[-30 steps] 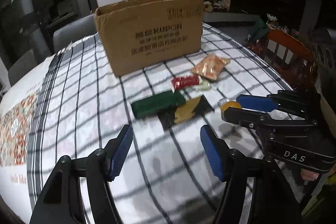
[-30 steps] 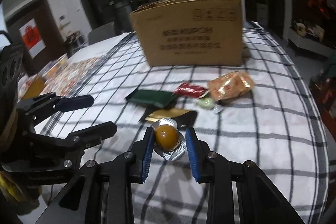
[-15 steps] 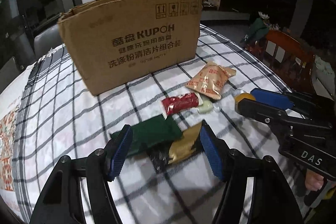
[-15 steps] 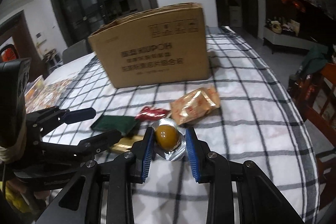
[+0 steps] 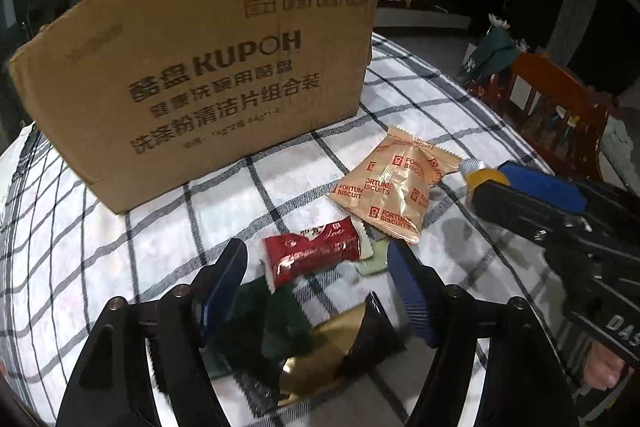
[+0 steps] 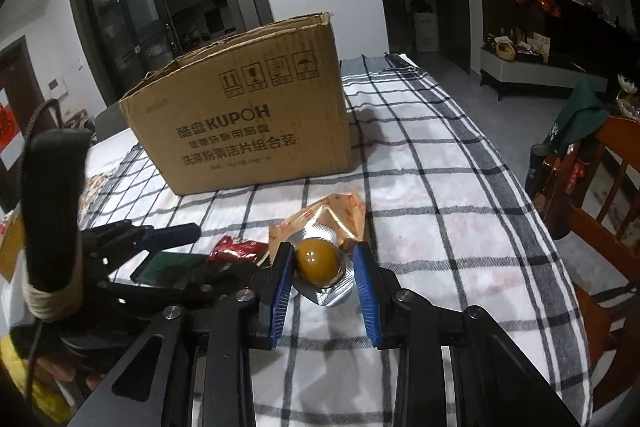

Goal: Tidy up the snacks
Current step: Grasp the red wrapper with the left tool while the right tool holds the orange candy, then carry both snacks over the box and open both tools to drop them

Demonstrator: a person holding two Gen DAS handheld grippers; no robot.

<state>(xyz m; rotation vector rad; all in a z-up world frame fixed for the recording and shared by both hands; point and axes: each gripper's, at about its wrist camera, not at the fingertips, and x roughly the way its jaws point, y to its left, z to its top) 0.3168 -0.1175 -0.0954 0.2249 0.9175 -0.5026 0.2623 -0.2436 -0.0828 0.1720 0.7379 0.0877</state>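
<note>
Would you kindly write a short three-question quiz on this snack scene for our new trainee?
1. True or false: the right gripper is shut on the yolk pack.
2. Which packet lies nearest the box? A: biscuit packet; B: red packet; C: green packet.
3. Fill in: the left gripper is ____ and holds nothing.

Key:
1. True: both blue pads press its sides.
2. A.
3. Open, with the red packet lying between its pads on the cloth.
</note>
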